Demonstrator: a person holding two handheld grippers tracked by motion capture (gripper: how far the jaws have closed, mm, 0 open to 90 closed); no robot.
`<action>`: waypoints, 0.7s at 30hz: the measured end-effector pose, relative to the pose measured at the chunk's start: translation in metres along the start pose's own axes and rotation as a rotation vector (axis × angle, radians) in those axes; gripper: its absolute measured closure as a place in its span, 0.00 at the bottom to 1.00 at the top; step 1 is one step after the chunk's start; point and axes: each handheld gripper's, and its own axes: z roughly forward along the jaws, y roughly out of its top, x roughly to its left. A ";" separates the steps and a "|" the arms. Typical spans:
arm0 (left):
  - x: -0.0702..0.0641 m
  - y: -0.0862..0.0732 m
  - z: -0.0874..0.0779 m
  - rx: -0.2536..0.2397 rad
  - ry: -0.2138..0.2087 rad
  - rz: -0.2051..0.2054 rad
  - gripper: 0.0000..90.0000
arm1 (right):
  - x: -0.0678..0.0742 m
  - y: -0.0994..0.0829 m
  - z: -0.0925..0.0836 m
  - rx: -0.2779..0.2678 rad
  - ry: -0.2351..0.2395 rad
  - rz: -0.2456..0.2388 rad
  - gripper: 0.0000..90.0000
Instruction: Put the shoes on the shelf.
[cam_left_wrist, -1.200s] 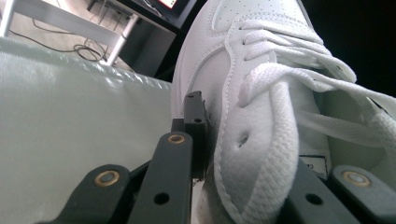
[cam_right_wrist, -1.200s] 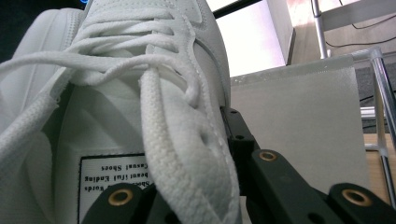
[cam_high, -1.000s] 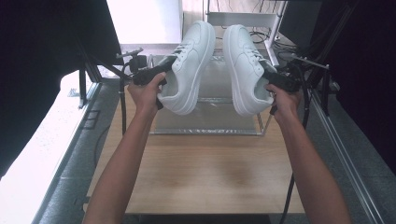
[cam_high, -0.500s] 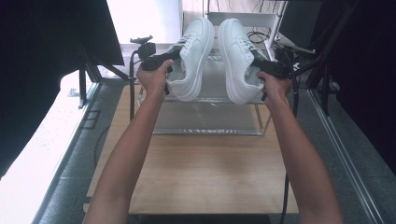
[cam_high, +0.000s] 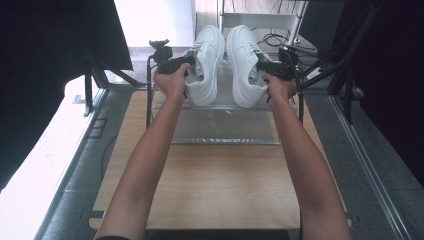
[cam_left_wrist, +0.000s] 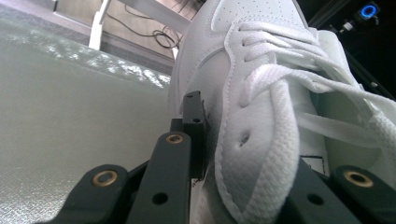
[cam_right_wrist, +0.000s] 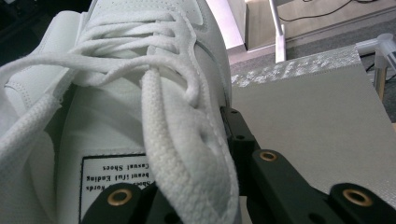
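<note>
Currently we are carrying a pair outward: left gripper (cam_high: 186, 64) clamped on the left white sneaker (cam_high: 206, 65), right gripper (cam_high: 264, 69) clamped on the right white sneaker (cam_high: 246, 65). Both are now farther from us, over the clear rack shelf (cam_high: 220, 125), suggesting placement soon. Containers: none.

Both white shoes, the left shoe (cam_high: 207, 62) and the right shoe (cam_high: 245, 65), look like smooth matt leather with woven cloth laces (cam_left_wrist: 280, 88). Each tool's jaws are matt black plastic with brass-coloured rivets (cam_right_wrist: 268, 155). Beneath them lies a pale wood-grain surface (cam_high: 215, 185).
</note>
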 end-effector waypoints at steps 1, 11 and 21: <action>0.000 0.000 0.001 0.004 0.003 -0.001 0.90 | 0.002 0.000 0.002 0.000 -0.008 0.002 0.96; -0.002 -0.008 0.025 0.061 0.088 -0.009 0.84 | 0.013 -0.006 0.026 0.017 -0.099 0.006 0.87; -0.002 -0.008 0.029 0.102 0.013 0.111 0.69 | 0.025 -0.007 0.032 0.028 -0.047 -0.093 0.59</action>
